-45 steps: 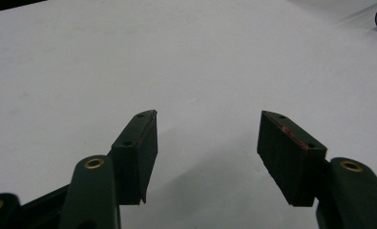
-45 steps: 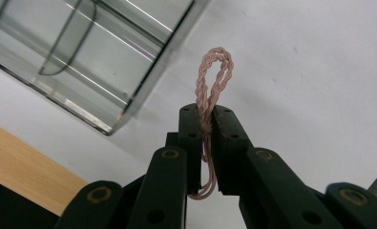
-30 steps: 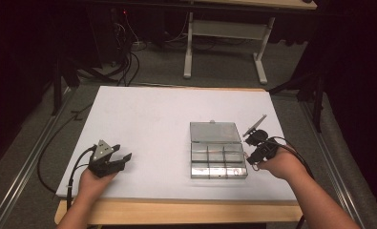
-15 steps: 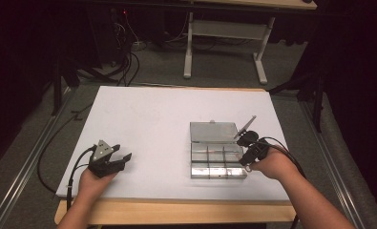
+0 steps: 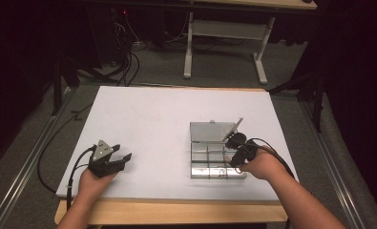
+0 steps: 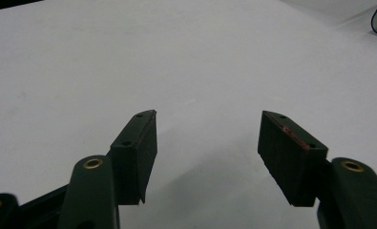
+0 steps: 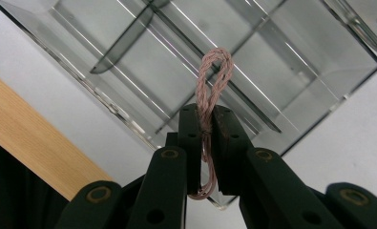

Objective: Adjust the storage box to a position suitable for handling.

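A clear plastic compartment box [image 5: 214, 160] lies open on the white table [image 5: 152, 124], its lid [image 5: 210, 130] folded back. My right gripper [image 5: 231, 160] hangs over the box's right side, shut on a loop of pink twisted cord [image 7: 212, 83]. In the right gripper view the cord loop sticks out past my right gripper [image 7: 206, 119] above the box's divided compartments [image 7: 186, 62]. My left gripper [image 5: 121, 160] rests near the table's front left, open with nothing between its jaws. In the left gripper view my left gripper [image 6: 207, 143] faces bare white tabletop.
The table's wooden front edge [image 5: 176, 212] runs below both hands. A cable [image 5: 74, 174] trails from the left gripper off the front left. Beyond the table stand a white frame [image 5: 224, 43] and floor cables [image 5: 124, 62].
My right gripper has moved left from beside the box to over its right compartments, carrying the cord. The left hand has stayed still.
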### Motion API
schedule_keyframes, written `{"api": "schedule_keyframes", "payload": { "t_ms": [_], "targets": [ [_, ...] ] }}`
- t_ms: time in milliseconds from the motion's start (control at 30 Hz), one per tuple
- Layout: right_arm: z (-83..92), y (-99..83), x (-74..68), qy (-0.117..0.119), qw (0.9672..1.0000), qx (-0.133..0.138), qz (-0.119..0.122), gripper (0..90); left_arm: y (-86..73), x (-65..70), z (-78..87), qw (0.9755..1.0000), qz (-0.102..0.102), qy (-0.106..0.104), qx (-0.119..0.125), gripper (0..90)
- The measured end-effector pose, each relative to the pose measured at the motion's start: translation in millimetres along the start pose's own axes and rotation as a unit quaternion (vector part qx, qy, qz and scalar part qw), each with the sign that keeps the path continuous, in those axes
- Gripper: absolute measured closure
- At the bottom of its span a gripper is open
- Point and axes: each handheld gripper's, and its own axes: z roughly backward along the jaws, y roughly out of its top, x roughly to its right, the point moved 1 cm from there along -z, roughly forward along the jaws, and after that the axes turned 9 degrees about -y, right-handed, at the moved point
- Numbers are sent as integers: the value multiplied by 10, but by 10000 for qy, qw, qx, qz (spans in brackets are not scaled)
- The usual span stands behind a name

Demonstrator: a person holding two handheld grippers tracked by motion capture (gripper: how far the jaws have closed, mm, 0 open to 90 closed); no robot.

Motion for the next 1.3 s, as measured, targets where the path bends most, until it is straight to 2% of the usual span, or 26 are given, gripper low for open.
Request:
{"api": "schedule_keyframes", "payload": {
  "t_ms": [300, 400, 467, 533, 567, 667, 767, 1300],
  "targets": [
    [-62, 131, -113, 105, 9999, -12, 129, 835, 0, -8, 0, 10000, 42, -19, -1, 393],
    [-88, 168, -140, 158, 9997, 16, 178, 835, 0, -1, -1, 10000, -1, -10, -8, 393],
    [-105, 185, -184, 190, 9998, -38, 68, 835, 0, -4, -1, 10000, 7, -20, -8, 392],
    [-135, 205, -195, 228, 9996, -33, 139, 835, 0, -10, 2, 10000, 49, -30, 3, 393],
    [-158, 220, -192, 223, 9994, 30, 259, 835, 0, -9, 2, 10000, 36, -25, 6, 393],
    [-189, 243, -225, 262, 9992, 11, 295, 835, 0, 0, -1, 10000, -8, -27, -4, 392],
    [-214, 260, -246, 289, 9992, -16, 274, 835, 0, -10, 3, 10000, 41, -41, 2, 393],
    [-266, 254, -296, 285, 9988, -53, 402, 834, 0, 6, -1, 10000, -36, -22, -15, 393]
  ]
}}
